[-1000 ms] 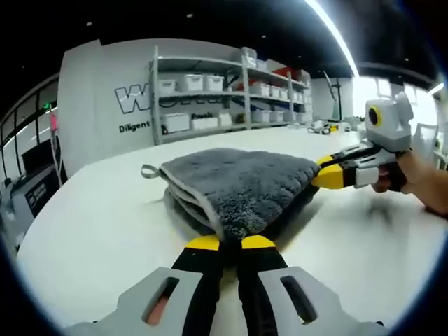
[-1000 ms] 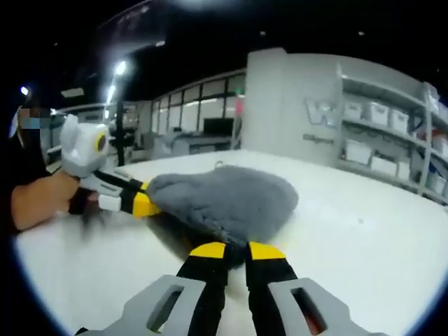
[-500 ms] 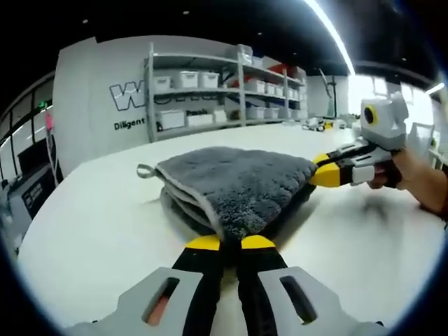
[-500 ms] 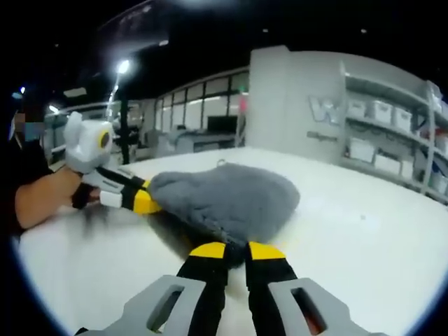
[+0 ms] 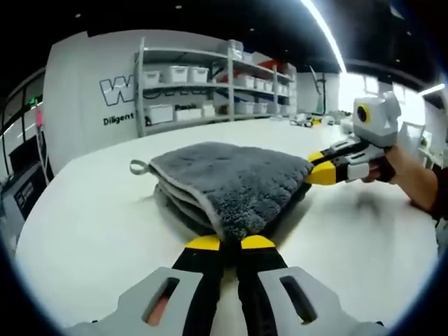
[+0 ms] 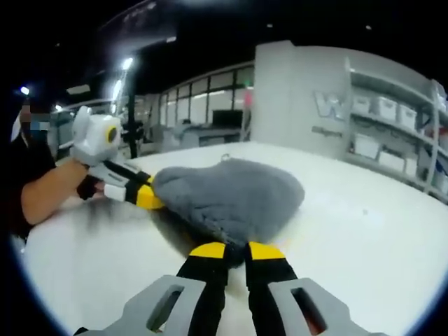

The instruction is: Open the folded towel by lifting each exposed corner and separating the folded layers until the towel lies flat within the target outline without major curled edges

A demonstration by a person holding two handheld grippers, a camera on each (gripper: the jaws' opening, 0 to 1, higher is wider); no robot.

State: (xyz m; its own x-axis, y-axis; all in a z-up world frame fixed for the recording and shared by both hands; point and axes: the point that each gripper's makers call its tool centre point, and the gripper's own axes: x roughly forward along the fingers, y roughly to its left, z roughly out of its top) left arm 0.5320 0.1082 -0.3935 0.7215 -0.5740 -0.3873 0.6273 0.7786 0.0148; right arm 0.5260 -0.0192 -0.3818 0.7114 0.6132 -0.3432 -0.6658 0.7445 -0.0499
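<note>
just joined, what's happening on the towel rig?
A person holds tongs in each hand, unfolding a grey towel on a white table. The left tongs are shut on the towel's near corner; the right tongs are shut on another corner. The top layer is lifted off the folded layers beneath, which are still stacked. The towel is not flat yet.

We see the towel (image 5: pixel 231 182) folded on the table (image 5: pixel 91 231), a loop (image 5: pixel 138 167) at its far left corner; our left hand-held gripper (image 5: pixel 231 243) grips its near corner, our right hand-held gripper (image 5: pixel 318 171) its right corner; shelves (image 5: pixel 210 84) stand behind the table
</note>
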